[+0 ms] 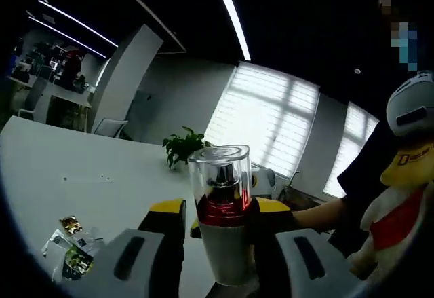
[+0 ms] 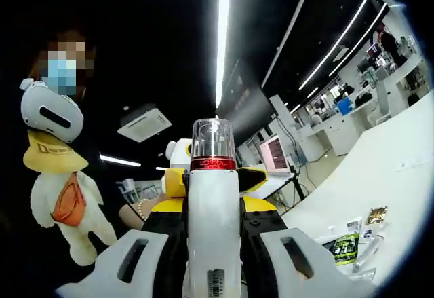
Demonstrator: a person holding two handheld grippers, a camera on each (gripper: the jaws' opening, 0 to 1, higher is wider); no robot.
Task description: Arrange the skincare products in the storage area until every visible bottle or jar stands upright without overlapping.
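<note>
Pinching a white bottle [image 1: 226, 244] between yellow-tipped fingers [image 1: 169, 208], the left gripper [image 1: 220, 220] holds it upright above the white counter [image 1: 81, 169]; its clear cap shows a silver pump over a red collar. The right gripper [image 2: 211, 210] fingers [image 2: 254, 206] clamp a similar white bottle [image 2: 213, 223], also upright. Small sachets [image 2: 349, 244] lie on the counter; a plush toy [image 2: 64, 196] hangs nearby.

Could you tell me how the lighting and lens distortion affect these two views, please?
Left gripper view: the blinds glow overexposed behind the bottle, whose clear cap catches highlights, and the table edge bows. Right gripper view: the ceiling is dark, one light strip glares, other strips curve with the fisheye, and the near bottle looks soft.
</note>
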